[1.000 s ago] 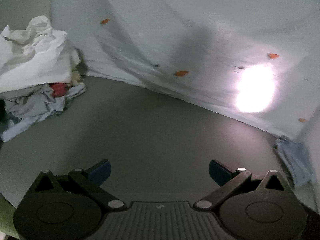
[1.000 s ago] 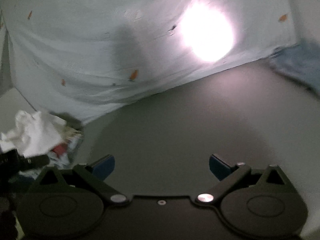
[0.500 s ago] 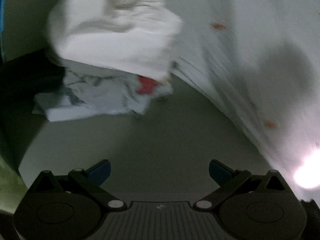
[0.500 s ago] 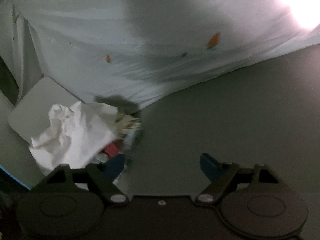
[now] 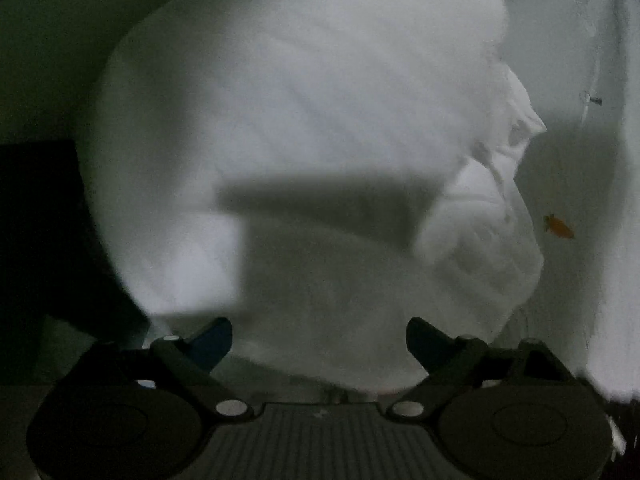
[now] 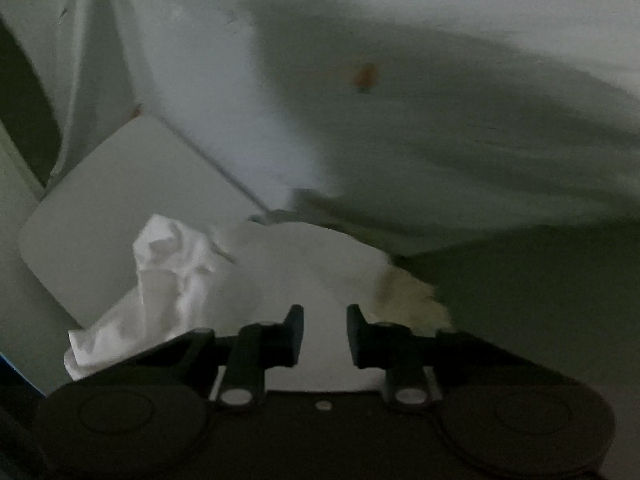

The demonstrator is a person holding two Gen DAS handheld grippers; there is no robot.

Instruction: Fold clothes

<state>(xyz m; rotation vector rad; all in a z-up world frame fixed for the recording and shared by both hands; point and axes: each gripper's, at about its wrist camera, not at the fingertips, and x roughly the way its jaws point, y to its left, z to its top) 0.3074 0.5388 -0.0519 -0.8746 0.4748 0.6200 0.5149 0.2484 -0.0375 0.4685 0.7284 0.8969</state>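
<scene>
A big white garment (image 5: pixel 300 120) fills the left wrist view, blurred and very near. My left gripper (image 5: pixel 320 340) is right up against it, jaws wide and closing a little, with white cloth lying in front of and between the fingers but not pinched. In the right wrist view the same white garment (image 6: pixel 280 264) lies heaped, with a crumpled fold (image 6: pixel 172 256) on its left. My right gripper (image 6: pixel 326 336) is over it, jaws closing to a narrow gap. White cloth shows through that gap; the pads do not visibly press on it.
A pale sheet with small orange marks (image 6: pixel 400 100) hangs behind the pile as a backdrop (image 5: pixel 580 200). A flat white board (image 6: pixel 100 208) lies at the left. A yellowish cloth (image 6: pixel 412 300) peeks from under the garment. Grey tabletop (image 6: pixel 540 300) stretches to the right.
Both views have swung left from the bare grey tabletop to the clothes pile, and the white garment is now close up. The right jaws have narrowed from wide to a small gap.
</scene>
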